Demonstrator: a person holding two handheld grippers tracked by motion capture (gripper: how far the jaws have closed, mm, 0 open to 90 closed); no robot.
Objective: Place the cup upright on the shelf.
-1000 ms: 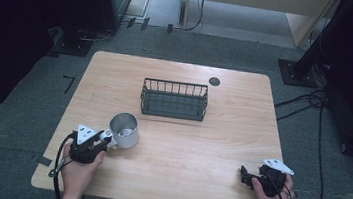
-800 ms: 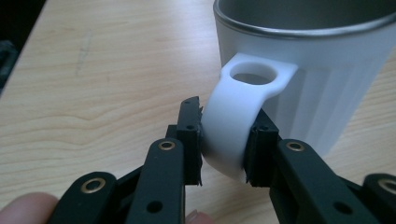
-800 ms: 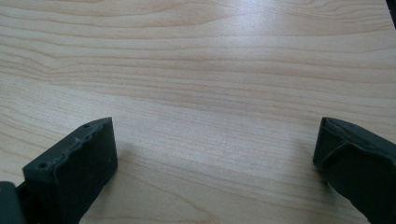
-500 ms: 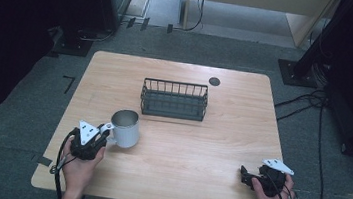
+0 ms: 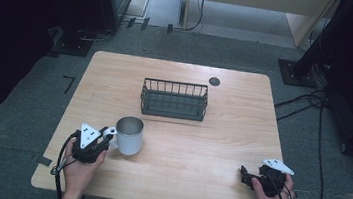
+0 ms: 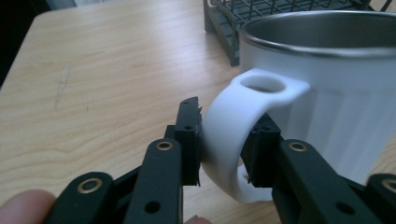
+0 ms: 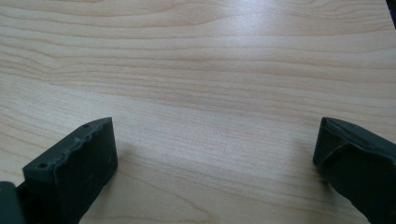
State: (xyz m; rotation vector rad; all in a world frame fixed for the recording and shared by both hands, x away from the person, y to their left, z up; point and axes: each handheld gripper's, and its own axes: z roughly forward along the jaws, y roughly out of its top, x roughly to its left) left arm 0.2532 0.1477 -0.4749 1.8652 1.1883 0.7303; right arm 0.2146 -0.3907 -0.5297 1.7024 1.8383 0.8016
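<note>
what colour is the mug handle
White, clearest in the left gripper view: mug handle.

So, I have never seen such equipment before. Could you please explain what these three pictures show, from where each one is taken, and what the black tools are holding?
A person sits at a wooden table and holds a two-jaw tool in each hand. The high view looks down from above. The other two pictures come from small cameras that ride on the tools and look along their black jaws. On the table stand a dark wire basket and a white mug with a metal rim. The left hand-held gripper is closed on the mug handle, one jaw on each side. The right hand-held gripper is open and holds nothing, with bare wood between its jaws.
</note>
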